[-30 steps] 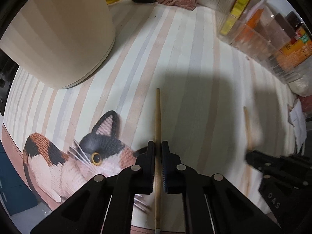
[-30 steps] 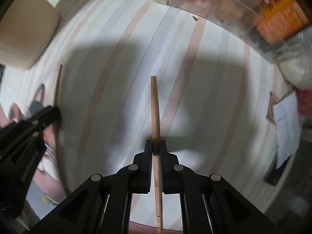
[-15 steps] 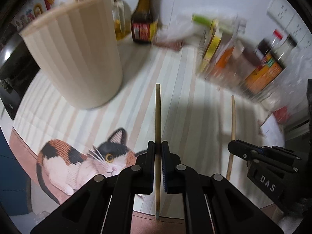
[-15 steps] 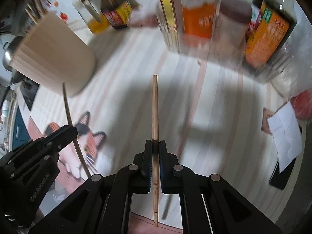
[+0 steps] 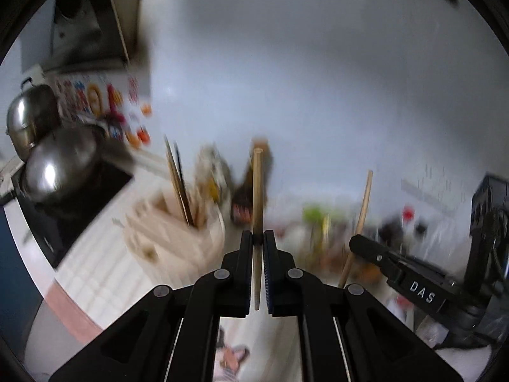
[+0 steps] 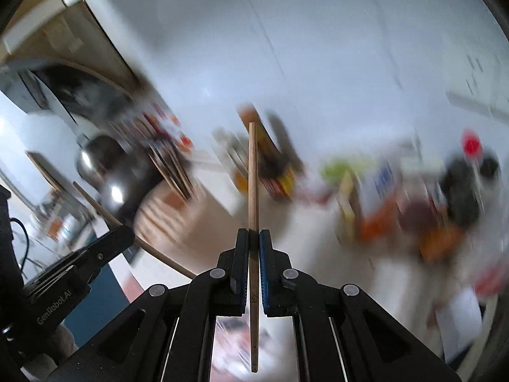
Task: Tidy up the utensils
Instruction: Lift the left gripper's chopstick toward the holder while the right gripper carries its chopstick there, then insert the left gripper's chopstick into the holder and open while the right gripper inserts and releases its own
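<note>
One wooden chopstick [image 5: 257,191] is clamped between the fingers of the left gripper [image 5: 258,238], held in the air and pointing toward a white wall. A second chopstick [image 6: 253,191] is clamped the same way in the right gripper [image 6: 254,237]. Beyond them, blurred, stands a pale ribbed holder [image 5: 178,238] with more chopsticks inside, near metal pots [image 5: 60,162] and bottles [image 6: 273,159].
</note>
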`<state>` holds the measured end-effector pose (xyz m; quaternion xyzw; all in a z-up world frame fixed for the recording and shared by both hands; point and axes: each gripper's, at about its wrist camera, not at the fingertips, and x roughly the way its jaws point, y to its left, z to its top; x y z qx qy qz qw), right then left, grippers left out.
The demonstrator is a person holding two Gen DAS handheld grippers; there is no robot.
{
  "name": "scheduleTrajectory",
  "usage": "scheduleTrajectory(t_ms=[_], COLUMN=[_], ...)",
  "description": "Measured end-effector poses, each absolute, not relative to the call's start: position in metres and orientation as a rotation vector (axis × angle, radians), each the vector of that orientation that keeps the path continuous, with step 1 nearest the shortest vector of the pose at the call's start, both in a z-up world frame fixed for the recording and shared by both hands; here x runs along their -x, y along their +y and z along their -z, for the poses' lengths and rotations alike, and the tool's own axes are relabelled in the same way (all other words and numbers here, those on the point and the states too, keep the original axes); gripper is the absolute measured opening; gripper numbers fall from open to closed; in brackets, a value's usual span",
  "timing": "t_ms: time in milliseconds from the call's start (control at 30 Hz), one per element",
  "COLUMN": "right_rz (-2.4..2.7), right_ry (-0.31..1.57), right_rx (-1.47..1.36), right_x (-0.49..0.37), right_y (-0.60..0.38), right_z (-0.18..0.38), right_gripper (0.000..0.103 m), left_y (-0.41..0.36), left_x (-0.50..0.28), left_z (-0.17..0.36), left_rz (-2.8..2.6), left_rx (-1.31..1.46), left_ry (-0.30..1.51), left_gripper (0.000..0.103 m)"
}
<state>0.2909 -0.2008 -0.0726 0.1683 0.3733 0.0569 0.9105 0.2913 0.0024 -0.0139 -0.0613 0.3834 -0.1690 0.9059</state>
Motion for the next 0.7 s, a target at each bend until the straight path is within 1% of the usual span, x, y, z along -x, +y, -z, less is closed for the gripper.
scheduleTrajectory(t_ms=[100, 233, 333, 433, 700], right_rz=[-0.139, -0.157, -0.17, -0.192, -0.197], right_ry=[0.684, 0.621, 0.598, 0.595, 0.557], right_rx=[-0.343, -0.346, -0.335, -0.334, -0.271], right_x=[-0.322, -0.365, -0.394, -0.418, -0.439], right_y=[-0.183, -0.161, -0.141, -0.128, -0.105], right_z=[0.041, 0.028, 0.027, 0.04, 0.065], right_gripper=[0.006, 0.006, 0.006, 0.006, 0.006], left_y=[0.021, 0.034, 0.04, 0.043, 0.05], left_x=[-0.321, -0.363, -0.392, -0.413, -0.432], left_z=[-0.023, -0.04, -0.032, -0.015, 0.021], left_rz=[0.294, 0.23, 0.205, 0.196, 0.192], left_rx=[0.133, 0.121, 0.114, 0.122, 0.167], left_ry=[0.714, 0.676, 0.704, 0.749, 0.826], left_gripper=[0.004, 0.004, 0.004, 0.004, 0.004])
